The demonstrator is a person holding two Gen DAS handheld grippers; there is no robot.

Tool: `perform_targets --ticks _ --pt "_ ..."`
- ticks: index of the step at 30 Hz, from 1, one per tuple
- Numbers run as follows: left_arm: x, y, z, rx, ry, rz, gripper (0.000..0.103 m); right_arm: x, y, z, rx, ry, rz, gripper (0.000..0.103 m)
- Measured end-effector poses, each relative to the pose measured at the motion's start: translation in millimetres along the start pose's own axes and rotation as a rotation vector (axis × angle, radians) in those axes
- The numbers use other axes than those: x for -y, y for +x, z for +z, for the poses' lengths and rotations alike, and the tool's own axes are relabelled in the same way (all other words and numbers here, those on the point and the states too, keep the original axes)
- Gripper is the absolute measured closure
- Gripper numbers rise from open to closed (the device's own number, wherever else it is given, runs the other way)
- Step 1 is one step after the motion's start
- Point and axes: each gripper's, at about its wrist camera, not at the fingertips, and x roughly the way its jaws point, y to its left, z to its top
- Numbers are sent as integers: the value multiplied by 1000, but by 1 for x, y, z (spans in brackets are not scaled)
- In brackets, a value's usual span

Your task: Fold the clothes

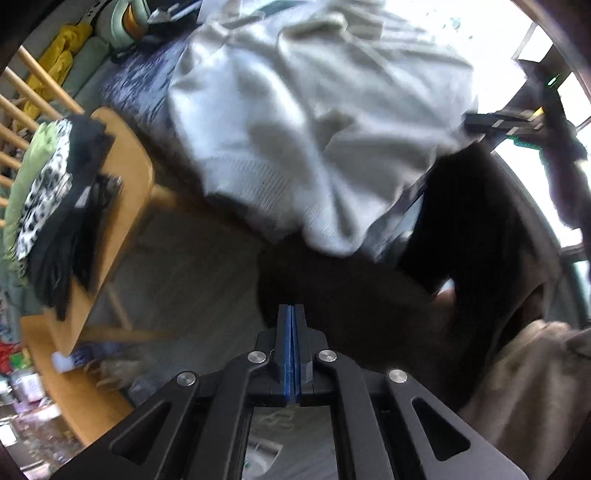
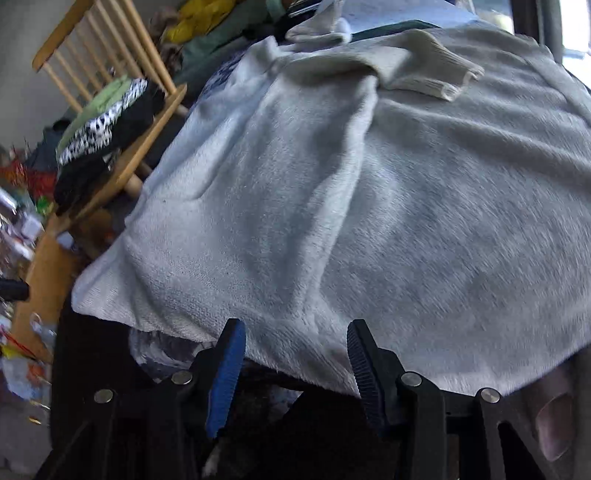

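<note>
Grey fleece sweater (image 2: 369, 206) lies spread over the bed — the landmark for everything below. One ribbed cuff (image 2: 436, 79) is folded onto its far part; the near hem hangs at the bed edge.

Right gripper (image 2: 295, 354) sits at that near hem, jaws spread; the hem shows in the gap between the blue pads (image 2: 227, 373), and the pads do not press on it. A fingertip (image 2: 554, 424) shows to the right of the gripper.

Left gripper (image 1: 294, 332) is off the sweater's near edge, over dark cloth (image 1: 369, 314); jaws pressed together, nothing visible between them.

Wooden chair (image 2: 122, 66) stands to the left of the sweater, carrying a stack of folded clothes (image 2: 107, 122) — green, black-and-white print, black. Beyond the sweater's far edge, a yellow item (image 2: 195, 18). Both views are motion-blurred.
</note>
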Motion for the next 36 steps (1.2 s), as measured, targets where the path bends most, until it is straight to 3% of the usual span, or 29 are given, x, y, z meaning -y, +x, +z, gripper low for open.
perform_targets --ticks 5,11,14,18,21,22,25,36 --pt "24 1 43 52 99 -79 102 -6 -4 1 -9 -40 -25 55" --pt "37 38 86 -55 123 -211 100 1 -16 -3 4 -2 -24 55" --pt "39 52 97 -85 127 -220 86 6 -21 -7 4 18 -18 55" --pt "39 59 113 -55 157 -220 50 10 -22 -10 0 34 -17 55" --pt "41 65 121 -48 209 -194 40 13 -20 -11 -3 50 -1 55" --pt "41 68 123 -49 228 -158 40 15 -20 -12 -2 57 6 55" --pt "33 84 127 -98 211 -169 40 18 -19 -13 -2 76 26 55" --pt "25 87 139 -59 227 -332 40 26 -8 -11 -12 133 66 54"
